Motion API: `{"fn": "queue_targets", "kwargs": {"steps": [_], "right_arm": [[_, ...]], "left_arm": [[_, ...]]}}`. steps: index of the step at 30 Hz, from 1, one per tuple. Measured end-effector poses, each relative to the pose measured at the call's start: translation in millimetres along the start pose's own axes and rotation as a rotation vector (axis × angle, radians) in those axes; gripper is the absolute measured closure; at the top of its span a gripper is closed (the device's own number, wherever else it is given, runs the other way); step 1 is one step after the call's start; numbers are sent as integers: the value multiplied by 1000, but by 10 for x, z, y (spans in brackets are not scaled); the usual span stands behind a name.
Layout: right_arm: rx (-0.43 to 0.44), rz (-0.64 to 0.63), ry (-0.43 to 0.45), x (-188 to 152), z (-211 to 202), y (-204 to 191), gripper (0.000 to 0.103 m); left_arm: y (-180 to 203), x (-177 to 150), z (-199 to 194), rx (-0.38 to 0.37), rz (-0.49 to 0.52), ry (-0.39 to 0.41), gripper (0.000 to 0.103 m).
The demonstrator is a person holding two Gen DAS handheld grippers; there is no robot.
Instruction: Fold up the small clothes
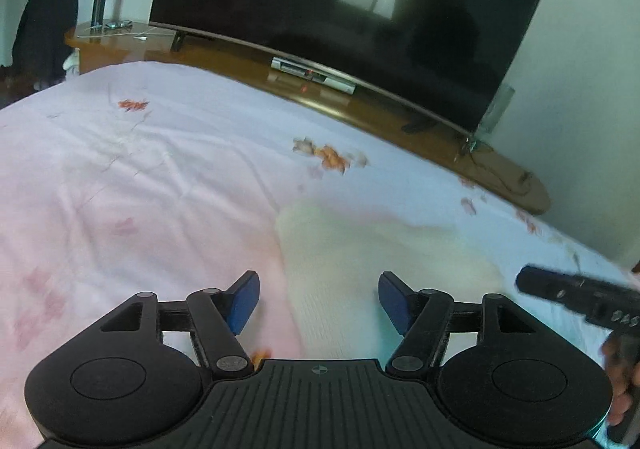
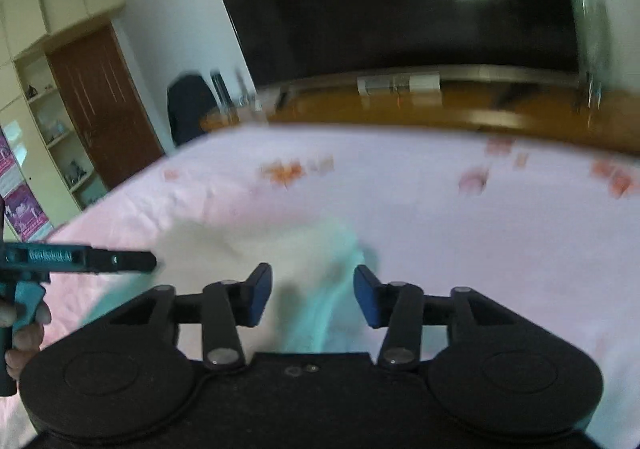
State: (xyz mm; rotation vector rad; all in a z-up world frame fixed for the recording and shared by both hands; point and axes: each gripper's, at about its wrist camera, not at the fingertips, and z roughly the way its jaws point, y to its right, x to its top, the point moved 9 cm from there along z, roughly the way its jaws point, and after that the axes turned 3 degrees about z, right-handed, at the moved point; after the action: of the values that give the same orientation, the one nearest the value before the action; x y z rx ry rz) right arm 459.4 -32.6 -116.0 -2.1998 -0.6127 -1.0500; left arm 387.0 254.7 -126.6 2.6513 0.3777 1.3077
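A small cream-white garment lies on the pink floral bedsheet. It also shows in the right wrist view, with a pale teal part toward me. My left gripper is open and empty, just above the garment's near left edge. My right gripper is open and empty above the garment's teal part. The right gripper's body shows at the right edge of the left wrist view. The left gripper's body shows at the left of the right wrist view. Both views are blurred by motion.
A large dark TV stands on a long wooden cabinet past the bed's far edge. A dark chair and a bottle are at the far left. A brown door and shelves stand left.
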Motion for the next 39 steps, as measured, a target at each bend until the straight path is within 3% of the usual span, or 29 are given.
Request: {"fn": "queue_targets", "kwargs": {"steps": [3,4,5,6,9,11,12,15,17,21,25,26,27,28,30,32,36,39], "right_arm": [[30,-108,-19,-150,-178,-322,66],[16,-147,-50,-223,-152,-357,74],[-47,-194,-106,-339,-67,-330,80],[-110,-222,-154,-453,-18,-252,80],[-99,-117,-135,-424,-192,-213,77],[-81,-93,-95,-400,-435,-294,75],[-63,-46,-99,-441,-552,-312,68],[-7,111,-172,-702,-696,-291,68],[-47,133,-248,-1015,-654,-276,73],[-92,183,-208,-1181,-845,-240,74],[-171,176,-186,-1213,-1172,-360,66],[-175,167,-175,-1235,-1294,-439,64],[-185,154,-169,-1246,-1427,-557,54],[-199,139,-172,-1272,-1555,-664,42],[-207,125,-159,-1286,-1769,-875,37],[-206,135,-147,-1309,-1973,-1091,28],[-260,97,-119,-1293,-2240,-1388,22],[-250,63,-89,-1220,-2395,-1560,19]], "left_arm": [[-24,-226,-62,1,6,-25,36],[-57,-297,-62,14,9,-34,33],[-102,-334,-71,20,-7,-33,23],[-143,-344,-97,28,-37,-39,23],[-79,-364,-363,37,-31,-10,23],[56,-502,-595,-4,-15,-3,23],[102,-602,-666,-12,-14,-16,23],[178,-1008,-707,32,56,-97,23],[202,-1145,-794,55,109,-72,23],[154,-1294,-1077,61,77,-65,23],[186,-1410,-1493,107,80,-51,22],[246,-1423,-1664,107,78,-47,13],[304,-1416,-1814,115,81,-40,0],[358,-1385,-1959,128,88,-22,0],[503,-1349,-2284,130,124,20,0],[611,-1357,-2498,137,158,13,0],[719,-1381,-2781,139,164,33,0],[770,-1383,-3010,159,160,77,0]]}}
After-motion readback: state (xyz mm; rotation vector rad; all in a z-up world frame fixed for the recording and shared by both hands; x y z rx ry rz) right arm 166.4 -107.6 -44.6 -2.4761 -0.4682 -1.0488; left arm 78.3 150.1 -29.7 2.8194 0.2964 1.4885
